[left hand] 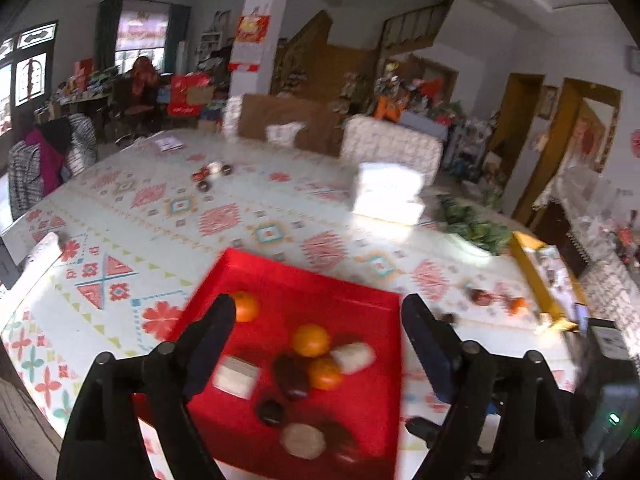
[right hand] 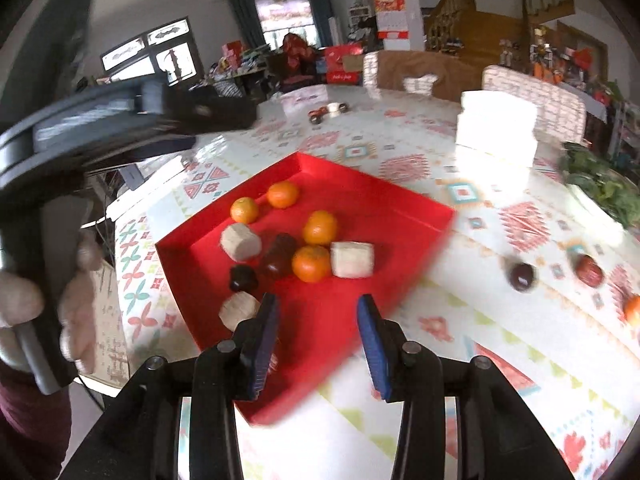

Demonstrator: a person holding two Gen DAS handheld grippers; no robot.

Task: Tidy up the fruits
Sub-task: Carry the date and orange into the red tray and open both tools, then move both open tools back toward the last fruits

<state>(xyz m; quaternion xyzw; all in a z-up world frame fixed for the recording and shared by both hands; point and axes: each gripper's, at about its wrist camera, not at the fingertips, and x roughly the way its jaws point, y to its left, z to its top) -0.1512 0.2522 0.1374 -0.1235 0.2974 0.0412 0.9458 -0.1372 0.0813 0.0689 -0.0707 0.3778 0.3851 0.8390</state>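
Left tool (left hand: 318, 312) spread wide, empty; right tool (right hand: 318, 312) parted, empty, both over red tray (right hand: 372, 196) of oranges (right hand: 319, 227).

Tray (right hand: 420, 216) on table (right hand: 460, 360), oranges (right hand: 320, 227) inside, two dark fruits (right hand: 522, 276) on table right of it.

daylight from windows (left hand: 140, 36); glare on table (left hand: 384, 216); motion blur; fisheye-bent edges

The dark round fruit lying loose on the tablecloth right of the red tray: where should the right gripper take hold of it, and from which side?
Probably straight from above, fingers across the middle of the dark round fruit. It lies alone on the tablecloth, clear of the red tray, so both flanks are free. The right gripper is open and holds nothing.
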